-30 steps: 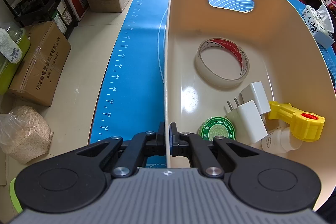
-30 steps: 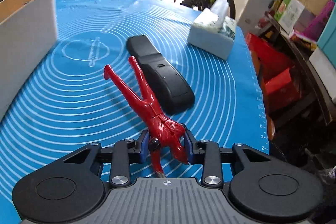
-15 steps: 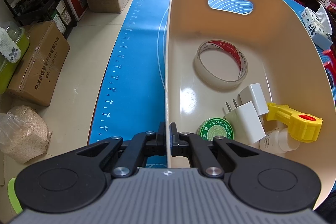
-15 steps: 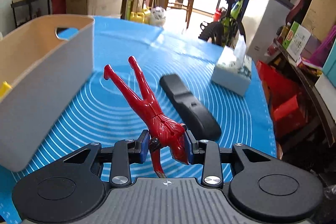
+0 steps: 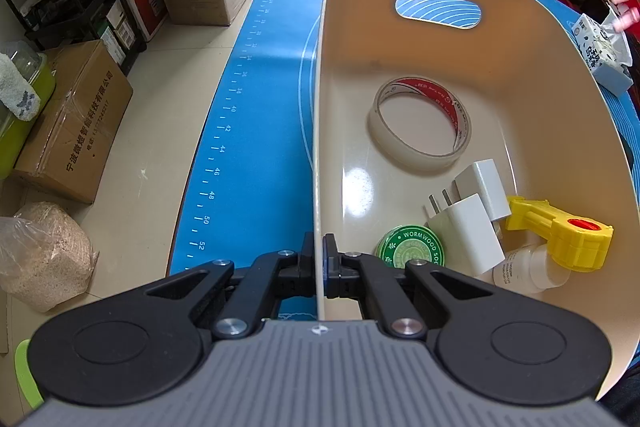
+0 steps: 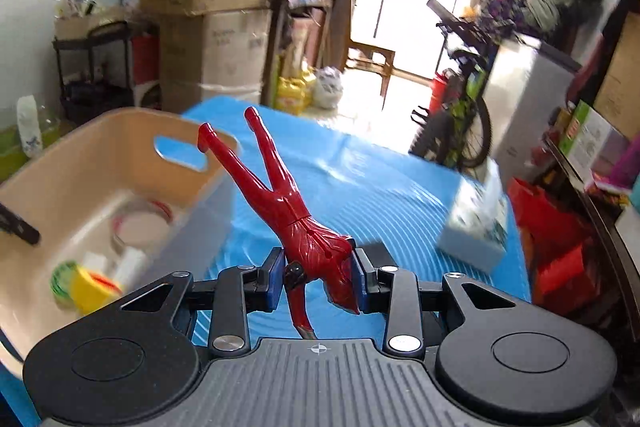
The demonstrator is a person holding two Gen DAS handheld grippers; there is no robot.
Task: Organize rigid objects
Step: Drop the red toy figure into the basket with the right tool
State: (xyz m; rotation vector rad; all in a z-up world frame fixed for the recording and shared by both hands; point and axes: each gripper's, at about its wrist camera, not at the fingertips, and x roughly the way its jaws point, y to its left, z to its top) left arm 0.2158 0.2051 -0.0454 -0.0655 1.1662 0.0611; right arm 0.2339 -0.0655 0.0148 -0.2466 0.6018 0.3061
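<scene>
A beige plastic basket stands on the blue mat. My left gripper is shut on its thin near-left wall. Inside lie a tape roll, a white plug adapter, a green round tin, a yellow plastic part and a small white bottle. My right gripper is shut on the torso of a red toy figure, lifted above the mat with its legs pointing away toward the basket at the left. The figure's feet show blurred in the left wrist view.
A tissue pack lies on the mat's right side, also seen as the tissue pack beyond the basket. A black object is mostly hidden behind the right fingers. Cardboard boxes, shelves and a bicycle surround the table.
My right gripper has risen with the red figure and swung left, so the basket's inside now shows. The left gripper and the basket have stayed still.
</scene>
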